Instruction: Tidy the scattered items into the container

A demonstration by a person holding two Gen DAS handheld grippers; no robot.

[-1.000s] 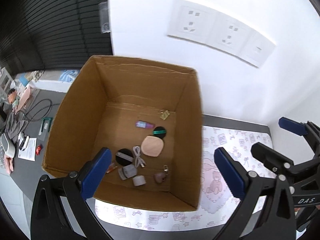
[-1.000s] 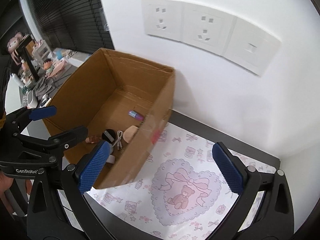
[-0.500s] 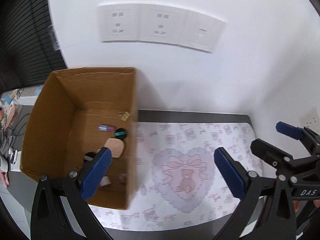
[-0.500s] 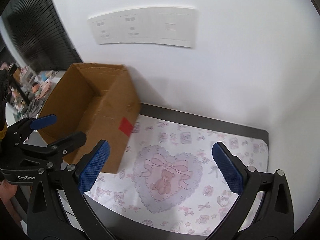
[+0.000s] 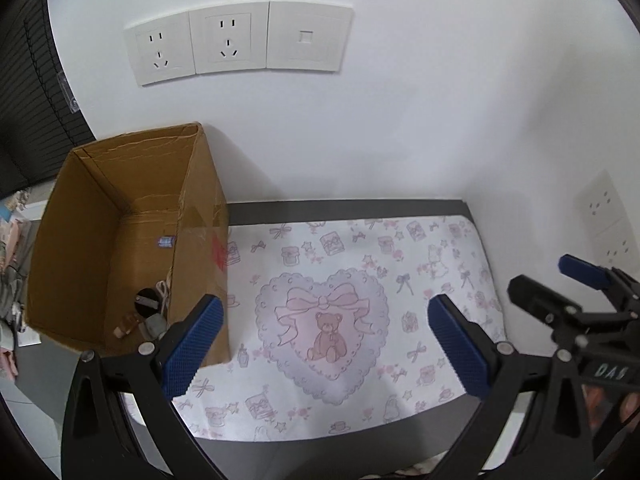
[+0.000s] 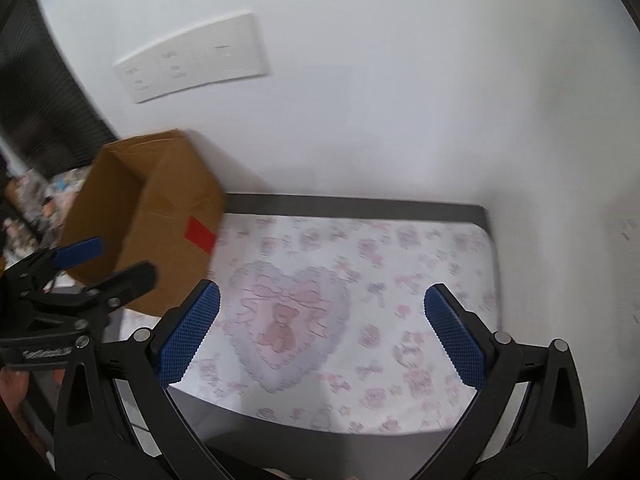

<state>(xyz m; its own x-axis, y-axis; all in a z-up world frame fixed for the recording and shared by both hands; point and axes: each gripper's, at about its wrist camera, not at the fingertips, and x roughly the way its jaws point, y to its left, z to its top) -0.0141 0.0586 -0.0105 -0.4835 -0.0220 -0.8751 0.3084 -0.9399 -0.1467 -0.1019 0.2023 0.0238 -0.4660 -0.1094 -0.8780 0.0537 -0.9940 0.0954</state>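
Dark table (image 5: 344, 205): bear-print mat (image 5: 400, 264) covers it; cardboard box (image 5: 204, 200) at left edge.

White letters "DAS" on the black two-finger right gripper (image 5: 578, 276) body, near right; other gripper's lettering too blurred.

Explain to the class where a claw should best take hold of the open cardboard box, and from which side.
Grip the cardboard box by its right wall's top edge, coming from above: the box stands open-topped, so that thin upright wall probably fits one finger inside, one outside. The left claw is open and nearest.
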